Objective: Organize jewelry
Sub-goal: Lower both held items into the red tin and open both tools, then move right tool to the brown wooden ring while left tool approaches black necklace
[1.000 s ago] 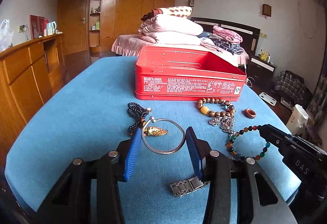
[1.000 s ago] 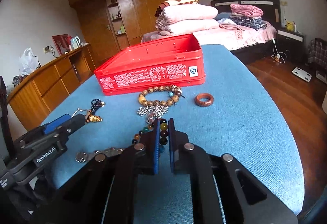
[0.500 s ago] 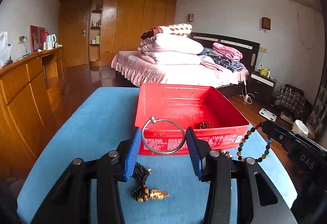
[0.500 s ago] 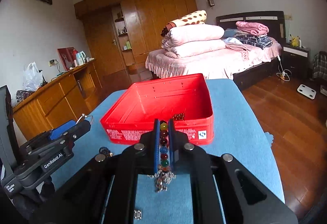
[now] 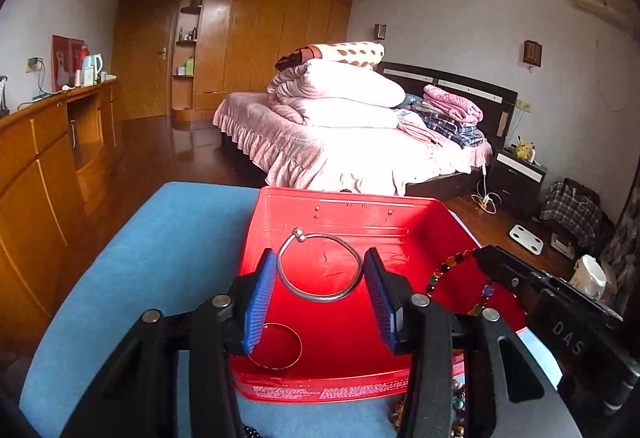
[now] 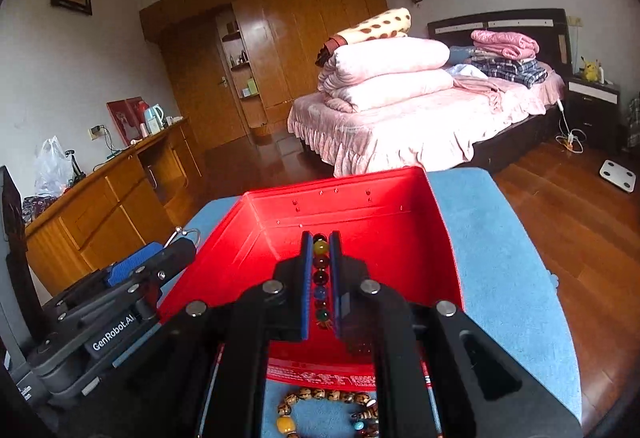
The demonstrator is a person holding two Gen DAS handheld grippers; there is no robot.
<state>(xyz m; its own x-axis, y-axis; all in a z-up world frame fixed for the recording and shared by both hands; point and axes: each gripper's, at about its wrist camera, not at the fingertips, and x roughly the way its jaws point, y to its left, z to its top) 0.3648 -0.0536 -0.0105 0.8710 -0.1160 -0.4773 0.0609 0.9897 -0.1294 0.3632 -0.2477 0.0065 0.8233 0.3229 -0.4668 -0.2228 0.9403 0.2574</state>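
My left gripper [image 5: 320,270] is shut on a silver bangle [image 5: 320,268] and holds it above the open red tin box [image 5: 344,210]. A gold bangle [image 5: 274,346] lies inside the box at its near left. My right gripper [image 6: 321,250] is shut on a multicoloured bead bracelet [image 6: 321,266] and holds it over the same box [image 6: 400,214]. That bracelet [image 5: 452,266] hangs from the right gripper in the left wrist view. The left gripper [image 6: 160,258] shows at the left of the right wrist view.
The box stands on a blue-covered table [image 5: 160,238]. A brown bead bracelet [image 6: 320,398] lies on the cloth in front of the box. A wooden cabinet [image 5: 36,158] is to the left; a bed [image 5: 360,146] is behind.
Both grippers lifted their pieces off the table and moved forward and up, from in front of the box to above its open inside.
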